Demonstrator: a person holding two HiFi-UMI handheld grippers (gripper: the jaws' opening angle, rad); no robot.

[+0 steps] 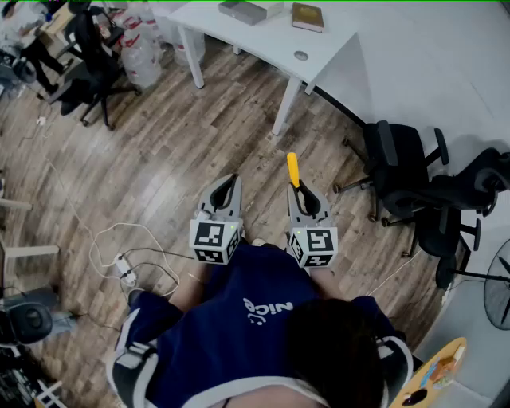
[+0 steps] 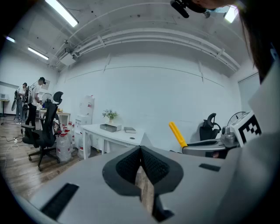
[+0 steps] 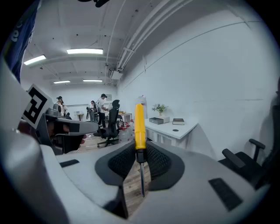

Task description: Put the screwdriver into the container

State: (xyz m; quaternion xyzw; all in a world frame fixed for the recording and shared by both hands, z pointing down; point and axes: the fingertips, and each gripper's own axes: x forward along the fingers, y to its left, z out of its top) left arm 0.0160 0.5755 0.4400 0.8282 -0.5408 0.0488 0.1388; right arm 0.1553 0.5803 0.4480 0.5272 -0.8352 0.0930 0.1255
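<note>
A screwdriver (image 1: pixel 293 170) with a yellow handle (image 3: pixel 139 127) and thin metal shaft stands up between the jaws of my right gripper (image 1: pixel 301 194), which is shut on it near where handle meets shaft. The handle sticks out past the fingertips; the shaft points back toward the camera in the right gripper view. My left gripper (image 1: pixel 231 182) is beside it on the left, its jaws (image 2: pixel 141 151) meeting at the tips with nothing between them. From the left gripper view the yellow handle (image 2: pixel 178 134) shows at the right. No container is in view.
I stand on a wooden floor. A white table (image 1: pixel 263 36) with books (image 1: pixel 307 17) is ahead. Black office chairs (image 1: pixel 406 171) stand to the right, another chair (image 1: pixel 88 72) at far left. Cables and a power strip (image 1: pixel 127 267) lie on the floor at left.
</note>
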